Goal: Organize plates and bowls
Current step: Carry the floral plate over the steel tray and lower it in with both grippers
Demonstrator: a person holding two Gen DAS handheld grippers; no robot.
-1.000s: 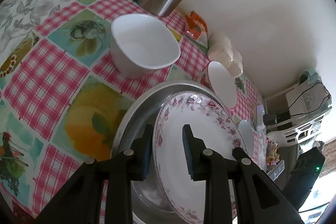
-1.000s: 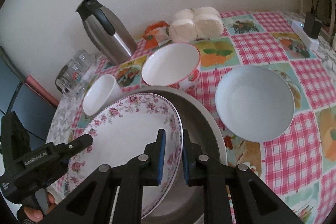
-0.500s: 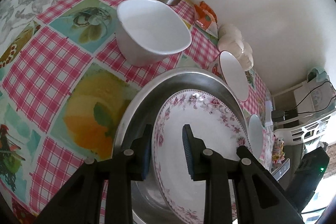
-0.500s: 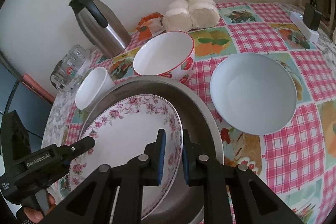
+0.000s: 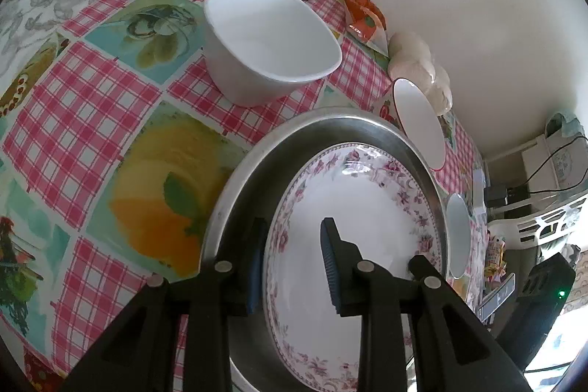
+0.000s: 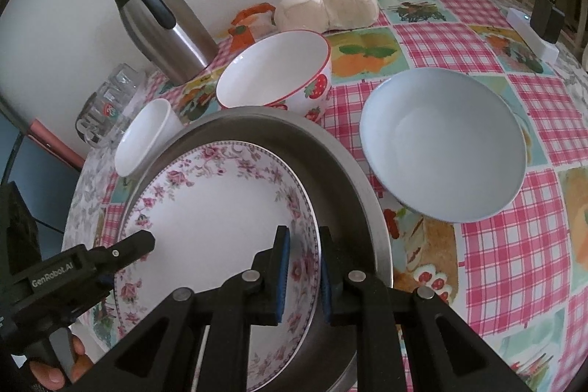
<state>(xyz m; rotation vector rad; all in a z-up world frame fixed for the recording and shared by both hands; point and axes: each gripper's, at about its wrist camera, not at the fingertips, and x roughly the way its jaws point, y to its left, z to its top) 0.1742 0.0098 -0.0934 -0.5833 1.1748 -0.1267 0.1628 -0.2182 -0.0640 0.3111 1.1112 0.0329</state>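
Note:
A white plate with a pink floral rim (image 5: 349, 208) (image 6: 213, 208) lies tilted inside a round steel basin (image 5: 330, 125) (image 6: 330, 149). My left gripper (image 5: 292, 259) straddles the plate's near rim, one pad outside and one over the inside, shut on it. On the opposite rim my right gripper (image 6: 303, 272) is shut with the floral band between its pads. The left gripper's fingers (image 6: 136, 245) also show in the right wrist view. Around the basin stand a small white bowl (image 5: 272, 35) (image 6: 143, 138), a strawberry bowl (image 6: 275, 72) (image 5: 419, 120) and a pale blue bowl (image 6: 441, 142).
On the checked tablecloth, a steel thermos jug (image 6: 165, 28) and glass mugs (image 6: 106, 105) stand at the back by the wall. A bag of white buns (image 6: 330, 2) lies behind the strawberry bowl. A power strip (image 6: 533, 35) sits far right. A person's hand (image 6: 51, 366) holds the left gripper.
Both grippers have sunk with the plate, which hung over the basin's rim before and now sits down inside it. The jaws look the same.

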